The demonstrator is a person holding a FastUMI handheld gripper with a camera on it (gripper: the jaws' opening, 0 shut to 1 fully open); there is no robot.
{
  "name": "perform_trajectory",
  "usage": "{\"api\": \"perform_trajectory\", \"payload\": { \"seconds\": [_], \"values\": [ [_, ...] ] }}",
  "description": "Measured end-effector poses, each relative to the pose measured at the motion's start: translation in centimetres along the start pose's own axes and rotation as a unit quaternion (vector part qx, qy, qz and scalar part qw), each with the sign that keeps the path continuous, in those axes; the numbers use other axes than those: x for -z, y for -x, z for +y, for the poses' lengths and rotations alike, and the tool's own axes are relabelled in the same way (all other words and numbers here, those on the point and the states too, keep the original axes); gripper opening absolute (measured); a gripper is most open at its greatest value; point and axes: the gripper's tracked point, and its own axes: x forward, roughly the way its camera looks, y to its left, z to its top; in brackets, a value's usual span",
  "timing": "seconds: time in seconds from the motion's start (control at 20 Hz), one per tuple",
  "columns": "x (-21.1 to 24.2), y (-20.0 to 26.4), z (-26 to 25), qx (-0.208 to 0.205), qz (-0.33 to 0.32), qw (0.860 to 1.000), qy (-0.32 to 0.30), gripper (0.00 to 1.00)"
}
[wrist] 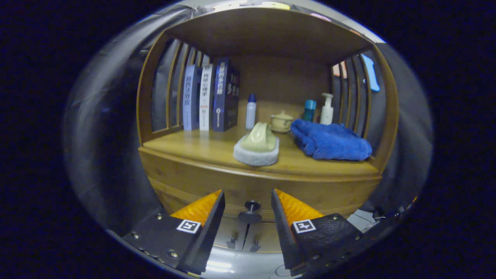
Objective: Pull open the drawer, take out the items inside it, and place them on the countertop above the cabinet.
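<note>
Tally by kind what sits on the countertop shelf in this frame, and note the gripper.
Books: 3
Bottles: 3
Lidded pot: 1
Brush: 1
Blue towel: 1
Total: 9
Gripper open, drawer knob between its fingers.

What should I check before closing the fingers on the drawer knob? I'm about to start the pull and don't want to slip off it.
1. Gripper open: ok, the fingers stand apart.
2. Drawer knob centred between the fingers: ok, with a gap on each side.
3. Fingers touching the knob: not ok, neither presses on it.
4. Drawer shut: ok, its front sits flush under the countertop edge.
5. Room on the countertop: ok, bare wood shows left of the scrub brush; the blue towel fills the right side.
6. Drawer contents: cannot tell, they are hidden.
</note>
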Motion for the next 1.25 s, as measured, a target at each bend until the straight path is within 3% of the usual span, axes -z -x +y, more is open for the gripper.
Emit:
{"api": "perform_trajectory", "payload": {
  "seconds": [0.25, 0.5, 0.75, 0.9, 1.25],
  "values": [
    [-5.9, 4.0, -1.9, 0.004, -0.114, 0.992, -0.045, 0.72],
    [-7.9, 8.5, -6.4, 0.043, -0.162, 0.984, -0.068, 0.7],
    [-6.3, 11.2, -8.1, -0.023, -0.124, 0.99, -0.059, 0.7],
    [-4.2, 11.1, -8.6, -0.085, -0.087, 0.991, -0.058, 0.7],
    [0.8, 8.8, -15.0, -0.11, -0.039, 0.992, -0.051, 0.7]
  ]
}}
